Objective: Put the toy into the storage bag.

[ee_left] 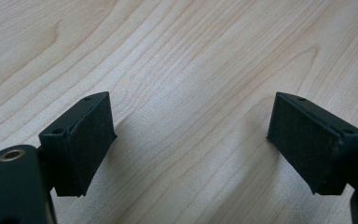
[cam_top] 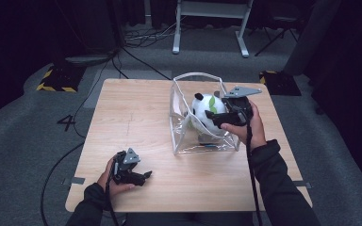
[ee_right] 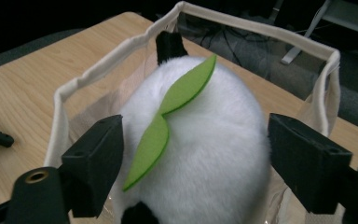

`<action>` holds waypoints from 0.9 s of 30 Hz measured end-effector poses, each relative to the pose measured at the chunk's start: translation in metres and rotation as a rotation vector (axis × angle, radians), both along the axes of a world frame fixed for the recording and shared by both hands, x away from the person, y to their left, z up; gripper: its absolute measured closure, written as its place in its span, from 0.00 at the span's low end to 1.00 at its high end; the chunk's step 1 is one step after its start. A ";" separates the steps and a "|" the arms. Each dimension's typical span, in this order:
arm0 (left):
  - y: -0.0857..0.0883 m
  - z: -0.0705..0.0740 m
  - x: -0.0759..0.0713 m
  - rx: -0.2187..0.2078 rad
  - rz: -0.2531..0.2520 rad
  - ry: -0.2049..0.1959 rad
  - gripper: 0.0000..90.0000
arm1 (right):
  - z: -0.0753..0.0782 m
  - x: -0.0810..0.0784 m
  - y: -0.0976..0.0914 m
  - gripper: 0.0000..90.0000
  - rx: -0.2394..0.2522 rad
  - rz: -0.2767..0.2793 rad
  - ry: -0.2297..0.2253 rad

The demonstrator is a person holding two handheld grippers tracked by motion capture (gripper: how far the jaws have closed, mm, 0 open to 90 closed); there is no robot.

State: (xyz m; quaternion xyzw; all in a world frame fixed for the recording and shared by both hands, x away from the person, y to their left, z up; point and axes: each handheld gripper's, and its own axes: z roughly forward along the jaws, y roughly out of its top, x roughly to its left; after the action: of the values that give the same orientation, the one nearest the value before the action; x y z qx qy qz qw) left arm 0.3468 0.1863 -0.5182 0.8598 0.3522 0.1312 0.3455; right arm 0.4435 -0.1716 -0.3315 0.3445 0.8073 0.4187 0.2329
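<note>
Here, a clear bag (cam_top: 181,120) with a white-trimmed rim stands open on my desk (cam_top: 132,122), holding a white plush panda (cam_top: 206,113) with a green leaf (ee_right: 168,119) on its head. My right gripper (ee_right: 193,161) straddles the toy, fingers (ee_right: 95,161) spread to either side, released. My left gripper (ee_left: 191,140) rests low at the desk's near edge, fingers apart over bare pale wood. Grey carpet, trailing cables (cam_top: 141,61) and a white frame (cam_top: 212,23) lie beyond.
</note>
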 end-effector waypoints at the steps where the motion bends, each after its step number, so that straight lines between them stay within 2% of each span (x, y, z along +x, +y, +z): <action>1: 0.000 0.000 0.000 0.002 0.002 0.002 0.16 | 0.002 -0.001 -0.001 0.29 0.006 -0.004 -0.011; 6: 0.000 0.000 0.000 0.002 0.003 0.002 0.16 | 0.005 -0.002 0.001 0.28 -0.009 0.002 -0.017; 17: 0.000 0.000 0.000 0.000 0.000 -0.001 0.16 | 0.010 -0.005 -0.004 0.27 0.001 0.006 -0.025; 24: 0.000 0.000 0.000 0.000 0.003 0.003 0.16 | 0.013 -0.009 -0.008 0.28 -0.011 0.015 -0.033; 27: 0.000 0.000 0.000 0.000 -0.001 -0.001 0.16 | 0.014 -0.011 -0.009 0.27 -0.034 0.019 -0.040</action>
State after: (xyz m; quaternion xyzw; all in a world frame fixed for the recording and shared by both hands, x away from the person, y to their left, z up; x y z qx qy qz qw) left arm 0.3469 0.1863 -0.5182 0.8600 0.3517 0.1315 0.3456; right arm 0.4321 -0.1804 -0.3171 0.3243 0.8128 0.4139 0.2508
